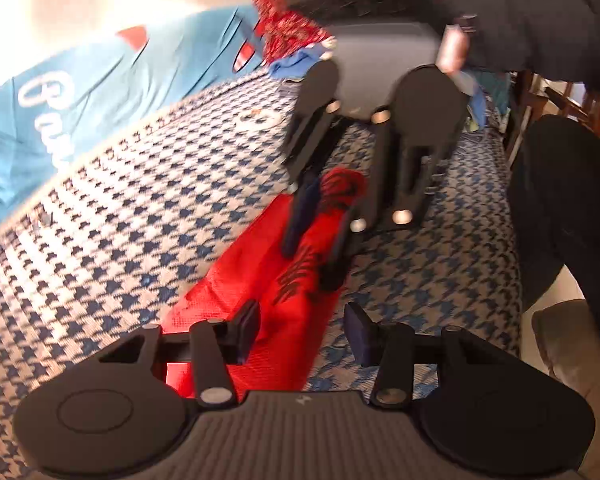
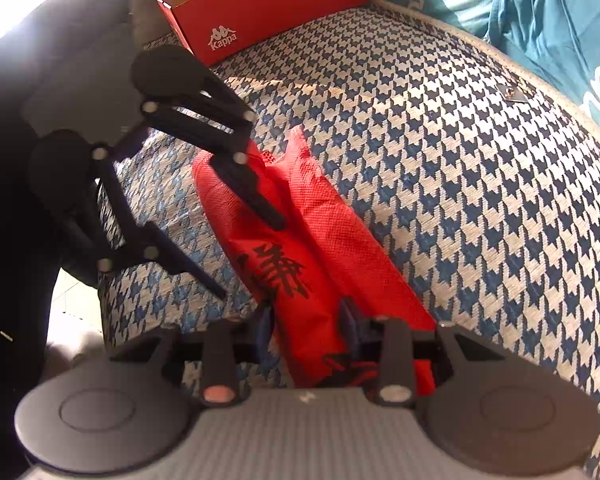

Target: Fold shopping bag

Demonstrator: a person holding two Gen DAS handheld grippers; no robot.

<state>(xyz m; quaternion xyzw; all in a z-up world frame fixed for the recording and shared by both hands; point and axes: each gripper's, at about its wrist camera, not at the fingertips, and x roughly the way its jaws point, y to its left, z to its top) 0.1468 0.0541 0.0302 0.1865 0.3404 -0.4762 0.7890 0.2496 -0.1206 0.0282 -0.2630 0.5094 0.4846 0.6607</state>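
A red shopping bag [image 1: 256,276] with black lettering lies folded into a long narrow strip on a blue-and-white houndstooth cloth [image 1: 140,208]; it also shows in the right wrist view [image 2: 300,240]. My left gripper [image 1: 302,332] is open over the near end of the strip. My right gripper [image 2: 308,324] has its fingers on either side of the other end of the bag, closed against it. The right gripper [image 1: 316,240] shows in the left wrist view. The left gripper [image 2: 252,256] shows in the right wrist view, jaws wide apart over the far end.
A red Kappa box [image 2: 260,4] stands at the far edge of the cloth. A teal garment [image 2: 560,40] lies at the far right, also in the left wrist view [image 1: 80,100]. A red patterned cloth [image 1: 288,28] and wooden chair legs [image 1: 540,92] lie beyond.
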